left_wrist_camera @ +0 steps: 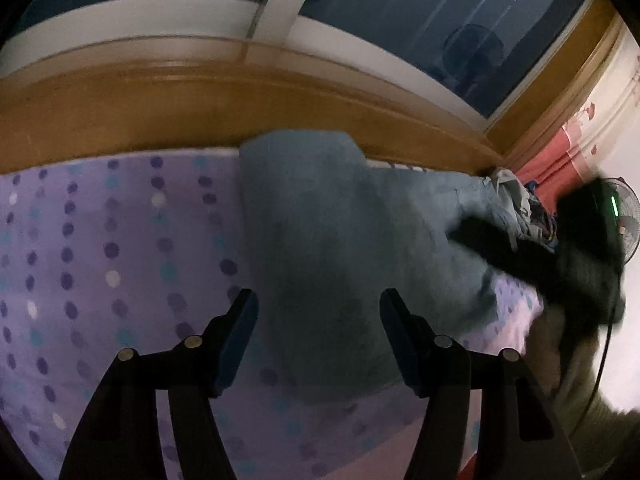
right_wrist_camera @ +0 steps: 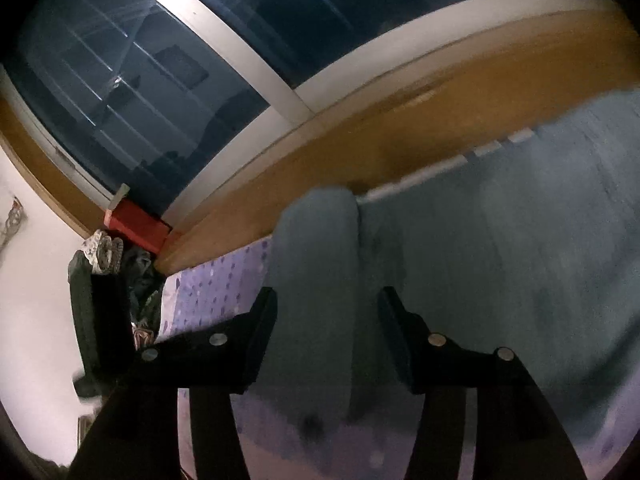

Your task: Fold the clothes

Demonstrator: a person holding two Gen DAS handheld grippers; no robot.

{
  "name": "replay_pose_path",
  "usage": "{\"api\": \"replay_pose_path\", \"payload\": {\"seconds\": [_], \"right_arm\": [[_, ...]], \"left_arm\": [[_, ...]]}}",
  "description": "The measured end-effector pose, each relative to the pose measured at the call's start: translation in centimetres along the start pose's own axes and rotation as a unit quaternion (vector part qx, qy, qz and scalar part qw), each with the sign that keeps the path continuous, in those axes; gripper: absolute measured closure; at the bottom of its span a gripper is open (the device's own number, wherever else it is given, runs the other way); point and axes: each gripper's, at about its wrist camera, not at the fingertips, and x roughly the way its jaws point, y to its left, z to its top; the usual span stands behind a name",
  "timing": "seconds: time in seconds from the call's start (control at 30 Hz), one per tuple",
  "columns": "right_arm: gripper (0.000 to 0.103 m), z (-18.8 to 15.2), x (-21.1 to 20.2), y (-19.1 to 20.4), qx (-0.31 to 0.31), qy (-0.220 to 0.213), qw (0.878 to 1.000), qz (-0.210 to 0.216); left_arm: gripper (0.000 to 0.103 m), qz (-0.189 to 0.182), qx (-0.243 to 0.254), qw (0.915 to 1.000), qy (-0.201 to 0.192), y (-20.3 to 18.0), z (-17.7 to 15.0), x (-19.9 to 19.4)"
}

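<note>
A blue-grey denim garment [left_wrist_camera: 340, 264] lies on the bed's purple polka-dot sheet [left_wrist_camera: 100, 260], reaching the far edge by the wooden window ledge [left_wrist_camera: 160, 120] and bunching toward the far right corner. The left claw [left_wrist_camera: 318, 312] hangs spread over the garment's near edge, pinching nothing. The right claw [right_wrist_camera: 328, 316] is likewise spread, above a folded denim ridge [right_wrist_camera: 320, 248]; its fingers grip nothing.
</note>
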Motion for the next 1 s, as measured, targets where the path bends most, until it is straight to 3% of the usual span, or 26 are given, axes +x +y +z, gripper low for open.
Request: {"api": "replay_pose_path", "payload": {"seconds": [0.1,0.3,0.37,0.47,0.53,0.63,0.8,0.83,0.93,1.0], "right_arm": [[0.050,3.4,4.0,-1.3,0.003,0.039,0.999,0.018],[0.054,3.1,4.9,2.5,-0.092,0.027,0.995,-0.006],[0.077,3.0,5.2,3.7,-0.124,0.023,0.992,-0.014],[0.089,2.8,5.7,5.6,-0.171,0.017,0.985,-0.026],[0.089,2.7,5.9,6.6,-0.197,0.012,0.980,-0.035],[0.089,2.2,5.3,5.1,-0.184,-0.003,0.981,-0.056],[0.088,2.8,8.0,0.3,-0.147,0.029,0.986,-0.075],[0.085,2.8,8.5,-0.3,-0.149,0.035,0.985,-0.080],[0.062,2.8,7.8,-1.2,-0.135,0.027,0.986,-0.097],[0.062,3.0,6.9,-1.7,-0.120,0.018,0.987,-0.108]], "left_arm": [[0.039,-0.003,0.003,0.9999,0.012,0.1,-0.7,1.0],[0.039,-0.012,-0.006,0.9999,0.009,0.4,-2.0,2.0],[0.039,-0.008,-0.009,0.9999,0.007,0.7,-2.2,2.1],[0.039,-0.015,-0.014,0.9998,0.004,1.1,-2.5,2.0],[0.038,-0.021,-0.015,0.9997,0.006,1.2,-2.5,1.9],[0.038,-0.018,-0.006,0.9998,0.011,0.7,-2.5,2.2],[0.038,-0.025,0.011,0.9995,0.015,-0.6,-2.1,2.5],[0.038,-0.022,0.019,0.9994,0.018,-1.0,-2.0,2.5],[0.038,-0.018,0.038,0.9989,0.019,-1.9,-1.7,1.8],[0.038,-0.020,0.041,0.9989,0.010,-2.1,-1.2,0.9]]}}
